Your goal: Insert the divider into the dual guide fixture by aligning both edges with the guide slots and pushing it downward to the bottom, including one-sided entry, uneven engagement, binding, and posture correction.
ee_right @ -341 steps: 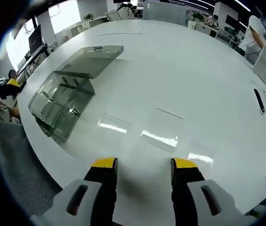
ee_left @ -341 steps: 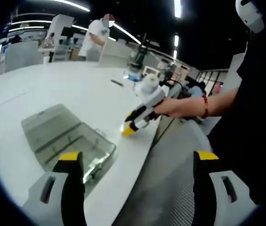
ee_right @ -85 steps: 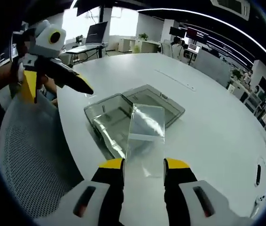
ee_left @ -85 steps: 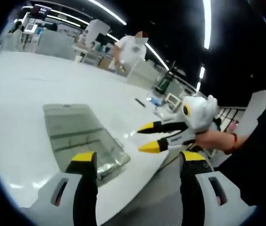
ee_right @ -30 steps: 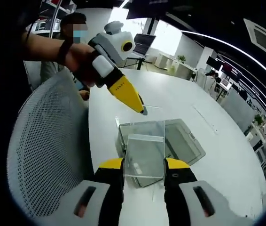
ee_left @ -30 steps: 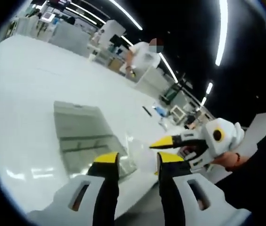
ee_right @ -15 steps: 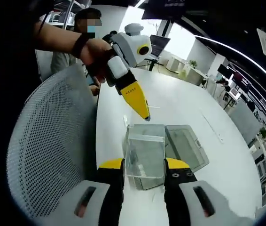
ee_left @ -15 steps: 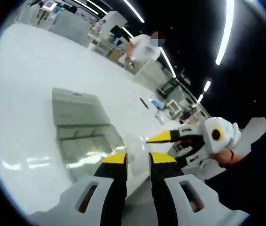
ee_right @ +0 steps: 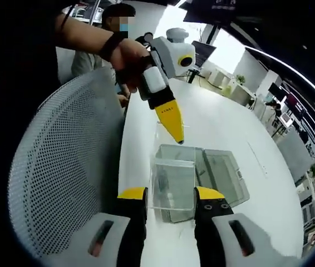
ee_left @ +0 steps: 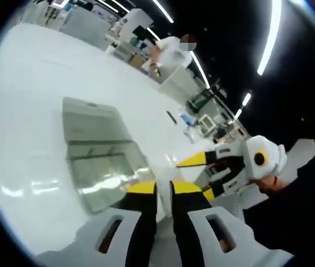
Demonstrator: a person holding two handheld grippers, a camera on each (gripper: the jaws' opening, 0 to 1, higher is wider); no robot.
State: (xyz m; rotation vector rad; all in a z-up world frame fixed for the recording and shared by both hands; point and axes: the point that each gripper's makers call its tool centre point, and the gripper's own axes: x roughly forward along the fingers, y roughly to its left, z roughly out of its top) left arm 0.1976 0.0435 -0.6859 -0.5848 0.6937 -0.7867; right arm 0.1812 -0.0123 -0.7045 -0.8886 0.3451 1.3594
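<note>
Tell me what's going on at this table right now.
A person holds a gripper in each hand above a white table. The right gripper grips a clear divider between its jaws, held above an open transparent fixture box near the table edge. The left gripper, jaws nearly together, hovers at the divider's top edge; whether it pinches it cannot be told. The divider is not yet in the slots.

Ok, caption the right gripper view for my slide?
Right tongs hold the clear divider above the open box.

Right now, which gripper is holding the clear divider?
The right gripper: the clear divider sits clamped between its yellow tips. The left gripper is pinched shut above the open clear box.
</note>
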